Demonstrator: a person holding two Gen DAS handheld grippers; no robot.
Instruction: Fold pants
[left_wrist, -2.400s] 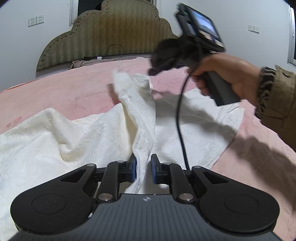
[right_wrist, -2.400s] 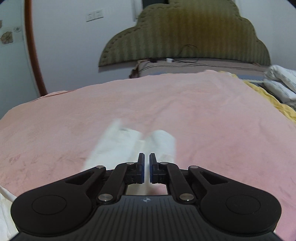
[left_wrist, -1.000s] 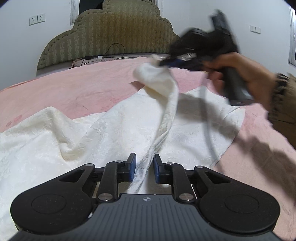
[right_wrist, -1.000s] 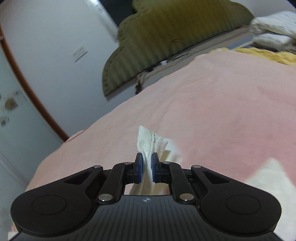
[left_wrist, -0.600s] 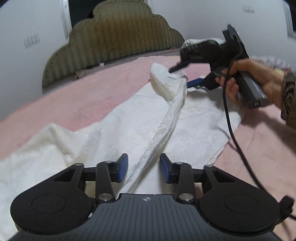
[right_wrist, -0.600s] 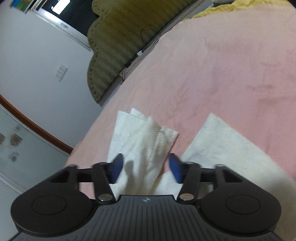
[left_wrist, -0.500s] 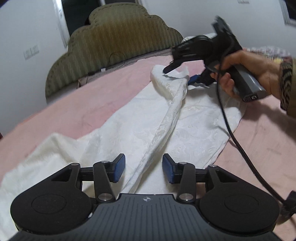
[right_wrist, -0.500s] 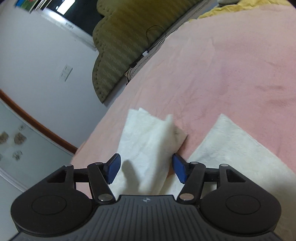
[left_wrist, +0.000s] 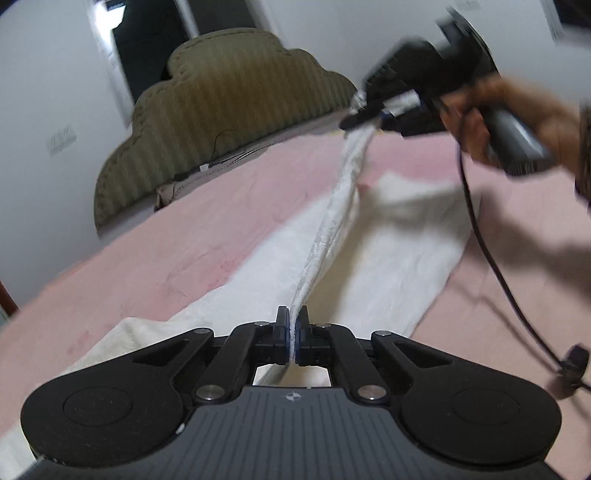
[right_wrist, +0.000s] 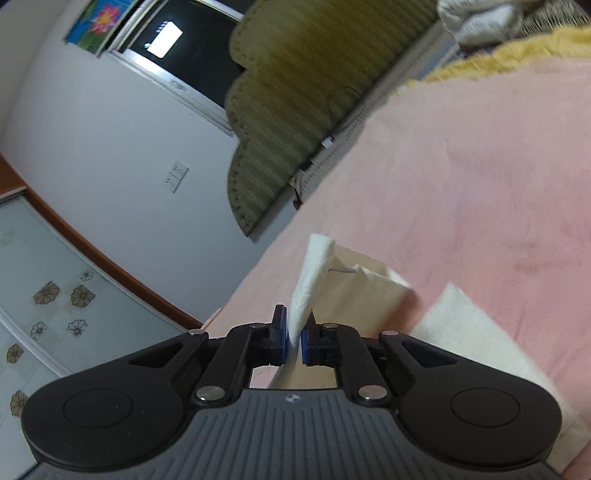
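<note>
Surface: pink bedspread (left_wrist: 207, 236) fills both views, with an olive headboard (left_wrist: 229, 92) at the far end, toward 11 o'clock.
Near grip: left gripper (left_wrist: 294, 334) has its jaws pressed onto a raised ridge of the white pants (left_wrist: 388, 258).
Cloth: the ridge runs taut toward 1 o'clock — the rest lies flat on the bed.
Far grip: right gripper (left_wrist: 384, 114) pinches the other end, lifted off the bed; its own view shows the jaws clamped on a cloth corner.
Advice: keep both pinches firm and level — carry the ridge sideways together, so one leg probably lands squarely on the other.
</note>
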